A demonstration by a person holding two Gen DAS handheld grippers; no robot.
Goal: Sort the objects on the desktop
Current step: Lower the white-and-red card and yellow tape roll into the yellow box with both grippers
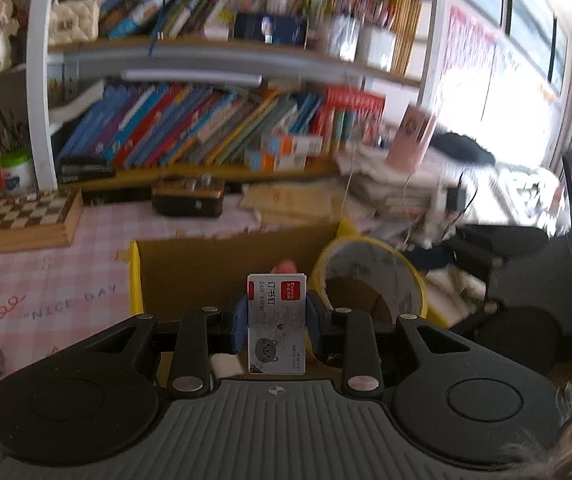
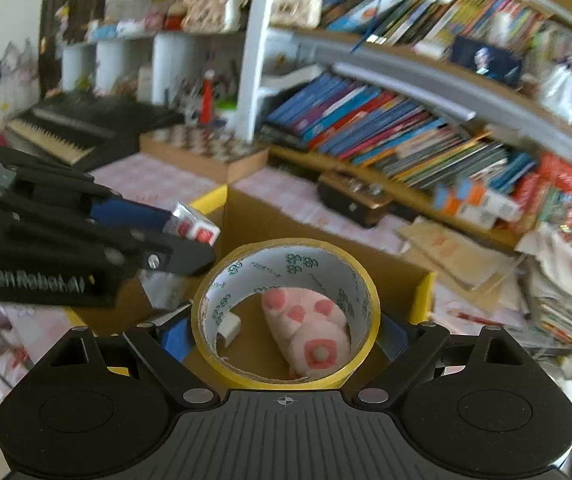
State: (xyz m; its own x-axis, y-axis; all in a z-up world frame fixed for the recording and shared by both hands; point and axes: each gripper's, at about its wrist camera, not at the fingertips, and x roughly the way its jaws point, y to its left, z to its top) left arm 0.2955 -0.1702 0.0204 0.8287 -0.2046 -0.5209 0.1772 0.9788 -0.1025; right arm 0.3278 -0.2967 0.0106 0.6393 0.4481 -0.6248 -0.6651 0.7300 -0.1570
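Note:
My left gripper [image 1: 276, 322] is shut on a small white staple box [image 1: 277, 322] with a red label and a cat drawing, held over the open cardboard box [image 1: 214, 276]. In the right wrist view the same left gripper [image 2: 190, 236] comes in from the left with the staple box [image 2: 196, 226] at its tips. My right gripper [image 2: 286, 336] is shut on a yellow roll of tape [image 2: 286, 312], which spans its wide jaws above the cardboard box [image 2: 325, 240]. Through the roll's hole I see a pink and white plush item [image 2: 309, 336] and a small white block [image 2: 230, 330] on the box floor. The tape roll [image 1: 369, 280] also shows in the left wrist view.
The cardboard box has yellow-taped edges and rests on a pink checked tablecloth [image 1: 46, 276]. Behind it stand a wooden chessboard [image 1: 18, 216], a dark wooden box [image 1: 190, 198], stacked papers [image 1: 397, 184] and bookshelves [image 1: 206, 128]. A keyboard instrument [image 2: 74, 128] lies at far left.

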